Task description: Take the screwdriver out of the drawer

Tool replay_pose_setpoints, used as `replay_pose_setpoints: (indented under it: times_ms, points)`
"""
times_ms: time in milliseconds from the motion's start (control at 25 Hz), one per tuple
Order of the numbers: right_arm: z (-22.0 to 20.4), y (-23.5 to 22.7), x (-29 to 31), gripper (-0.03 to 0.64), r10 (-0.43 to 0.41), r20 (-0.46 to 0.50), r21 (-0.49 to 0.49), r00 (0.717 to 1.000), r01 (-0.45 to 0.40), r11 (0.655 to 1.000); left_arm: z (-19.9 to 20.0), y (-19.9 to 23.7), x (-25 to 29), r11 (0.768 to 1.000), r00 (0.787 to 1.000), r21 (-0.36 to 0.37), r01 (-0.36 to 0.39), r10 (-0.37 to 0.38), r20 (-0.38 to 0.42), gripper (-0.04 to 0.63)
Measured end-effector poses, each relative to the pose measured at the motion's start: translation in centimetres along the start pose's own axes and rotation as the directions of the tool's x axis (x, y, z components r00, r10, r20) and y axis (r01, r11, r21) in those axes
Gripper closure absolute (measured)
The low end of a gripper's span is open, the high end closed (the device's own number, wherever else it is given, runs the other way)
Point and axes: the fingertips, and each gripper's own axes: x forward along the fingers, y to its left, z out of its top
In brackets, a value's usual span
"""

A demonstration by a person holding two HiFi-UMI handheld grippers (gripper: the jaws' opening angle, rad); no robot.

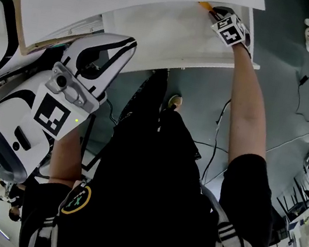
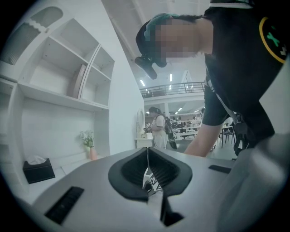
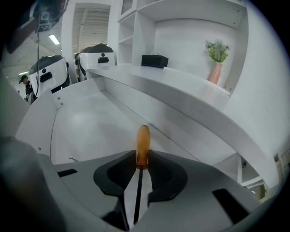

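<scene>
One screwdriver (image 3: 143, 138) sits clamped between the right gripper's (image 3: 142, 157) jaws, orange handle out over the drawer (image 3: 86, 122).

The scene is taken steeply downward from the head of the person (image 1: 153, 196), over the open drawer (image 1: 177, 29). The right gripper view is set close inside that drawer, looking along the jaws. The screwdriver (image 3: 142, 145) is shared with the head view. The left gripper view is turned level, towards shelving (image 2: 68, 77).
</scene>
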Motion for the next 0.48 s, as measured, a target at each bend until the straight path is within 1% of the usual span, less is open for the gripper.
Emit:
replay_pose_setpoints:
  times_ms: [200, 480]
  points:
    - [-0.5, 0.5, -1.3, 0.520, -0.002, 0.015, 0.031, 1.000, 0.001, 1.000, 0.5, -0.8, 0.2, 1.000, 1.000, 0.009, 0.019, -0.019, 0.011, 0.574]
    - [0.1, 1.4, -3.6, 0.522, -0.005, 0.055, 0.024, 0.998, 0.003, 1.000, 1.4, -2.1, 0.3, 0.999, 0.999, 0.021, 0.033, -0.033, 0.029, 0.574]
